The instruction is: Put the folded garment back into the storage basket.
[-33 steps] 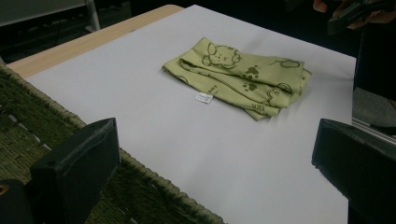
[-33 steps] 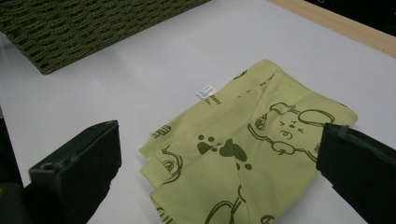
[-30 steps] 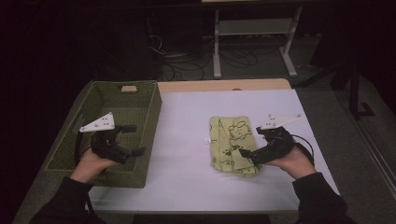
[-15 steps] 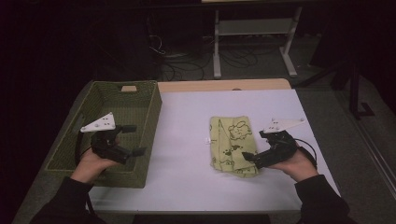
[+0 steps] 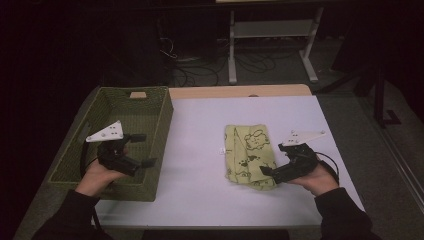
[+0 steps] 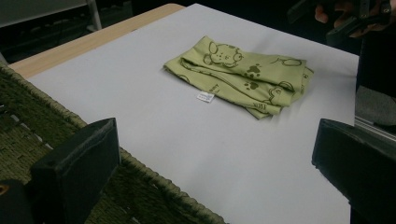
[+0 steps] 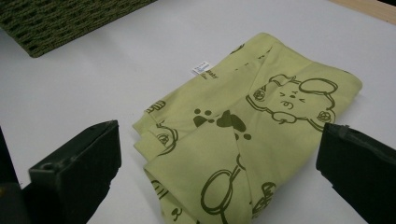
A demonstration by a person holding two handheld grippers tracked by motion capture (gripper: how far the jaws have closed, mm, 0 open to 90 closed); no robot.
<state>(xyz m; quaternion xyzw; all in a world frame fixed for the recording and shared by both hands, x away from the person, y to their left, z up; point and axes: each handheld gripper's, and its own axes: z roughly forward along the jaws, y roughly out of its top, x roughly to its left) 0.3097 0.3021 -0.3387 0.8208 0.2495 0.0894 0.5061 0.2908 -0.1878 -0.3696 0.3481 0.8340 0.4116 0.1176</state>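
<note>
Folded pale-green cloth with dark cartoon print [image 5: 250, 156] lying centre-right on white table [image 5: 200, 130], long axis running top to bottom of high view. Right gripper [image 5: 268, 172] nearer, at cloth's lower right corner, jaws apart, empty; bare table on every side. Left gripper [image 5: 143, 149] well apart, over woven green basket [image 5: 150, 107] at left, jaws spread, empty.

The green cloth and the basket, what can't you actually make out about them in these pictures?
- White tag on the cloth: print too small to read, right gripper view.
- Cloth's near edge: cut off by the frame's bottom, right gripper view.
- Basket floor: partly hidden by the left gripper and hand, high view.
</note>
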